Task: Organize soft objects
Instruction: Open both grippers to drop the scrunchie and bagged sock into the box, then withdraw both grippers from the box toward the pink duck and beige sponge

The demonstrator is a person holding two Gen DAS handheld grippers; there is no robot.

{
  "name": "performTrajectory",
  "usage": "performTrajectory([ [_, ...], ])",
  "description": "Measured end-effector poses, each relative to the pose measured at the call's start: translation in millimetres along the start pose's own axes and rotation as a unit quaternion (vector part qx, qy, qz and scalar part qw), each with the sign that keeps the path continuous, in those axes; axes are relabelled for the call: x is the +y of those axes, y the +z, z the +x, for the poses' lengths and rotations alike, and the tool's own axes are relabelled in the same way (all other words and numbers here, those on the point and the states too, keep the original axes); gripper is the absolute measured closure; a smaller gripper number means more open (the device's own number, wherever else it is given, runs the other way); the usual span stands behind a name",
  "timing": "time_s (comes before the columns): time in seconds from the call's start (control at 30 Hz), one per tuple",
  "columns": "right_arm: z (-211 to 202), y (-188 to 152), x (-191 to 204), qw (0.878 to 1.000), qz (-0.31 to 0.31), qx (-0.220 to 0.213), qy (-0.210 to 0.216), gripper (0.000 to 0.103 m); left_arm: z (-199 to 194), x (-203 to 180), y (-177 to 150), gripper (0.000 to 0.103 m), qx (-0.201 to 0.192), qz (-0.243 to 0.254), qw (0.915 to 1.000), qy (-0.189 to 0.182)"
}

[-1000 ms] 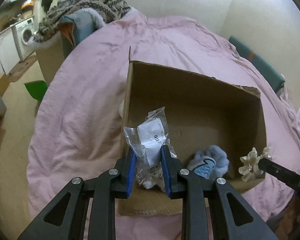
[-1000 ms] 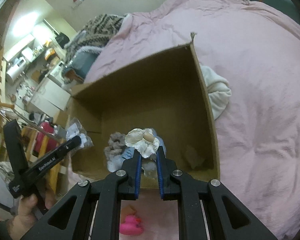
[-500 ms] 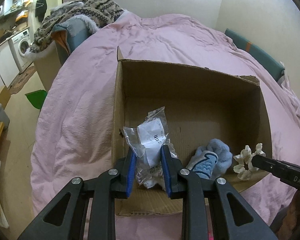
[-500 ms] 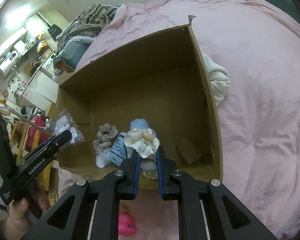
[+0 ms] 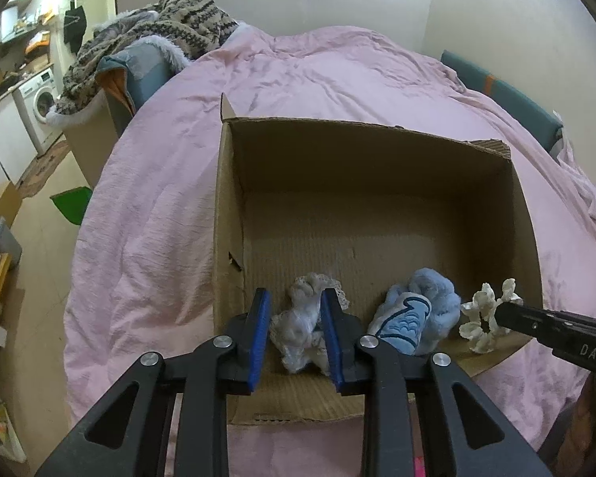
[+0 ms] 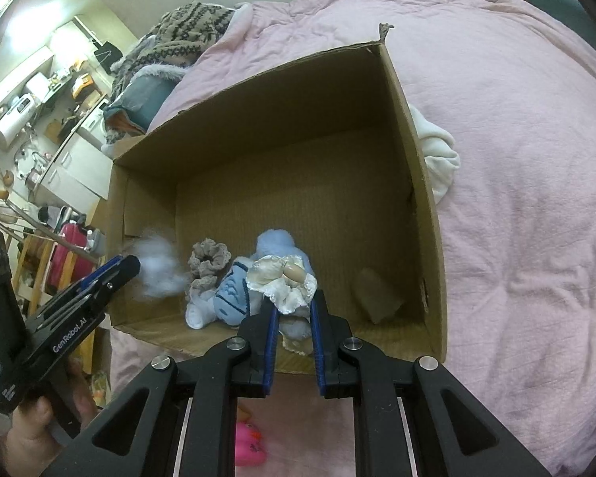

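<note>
Here we held our left gripper (image 5: 294,334), fingers apart, over the box (image 5: 226,198); our right gripper (image 6: 294,318) pinched a cream scrunchie (image 6: 284,282) above it — light, squashy, best taken by its ruffle.

the white bundle (image 6: 159,268) at the left claw (image 6: 129,266) is motion-blurred, its contact unclear.

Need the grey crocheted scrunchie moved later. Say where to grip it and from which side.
Pinch one side of the grey crocheted scrunchie ring, one finger through its centre hole, coming from above. It lies flat on the cardboard box floor, its near side against the blue plush toy.
</note>
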State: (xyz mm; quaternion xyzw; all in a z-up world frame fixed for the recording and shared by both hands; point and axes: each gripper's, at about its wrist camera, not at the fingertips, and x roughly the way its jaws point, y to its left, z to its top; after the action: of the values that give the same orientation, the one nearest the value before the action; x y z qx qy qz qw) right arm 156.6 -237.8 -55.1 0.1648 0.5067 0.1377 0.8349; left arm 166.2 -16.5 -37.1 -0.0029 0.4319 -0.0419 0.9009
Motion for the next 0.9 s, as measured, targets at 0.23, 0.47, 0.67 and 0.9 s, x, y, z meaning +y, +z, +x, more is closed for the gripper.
performTrajectory([
  [0.23,1,2,-1,1.0,0.003,-0.004,-0.001,0.083,-5,0,1,0.054,-0.009,-0.003,0.9999,0.01],
  [0.47,-8,4,0,0.999,0.003,-0.032,-0.003,0.031,-12,-5,1,0.041,-0.022,0.003,0.9997,0.013],
  [0.67,-19,7,-6,0.998,0.016,-0.066,-0.005,0.023,-16,-2,3,0.039,-0.028,-0.007,0.9995,0.014],
  [0.9,-18,7,-4,0.998,0.015,-0.061,-0.008,0.023,-16,0,3,0.039,-0.027,-0.011,0.9994,0.018],
])
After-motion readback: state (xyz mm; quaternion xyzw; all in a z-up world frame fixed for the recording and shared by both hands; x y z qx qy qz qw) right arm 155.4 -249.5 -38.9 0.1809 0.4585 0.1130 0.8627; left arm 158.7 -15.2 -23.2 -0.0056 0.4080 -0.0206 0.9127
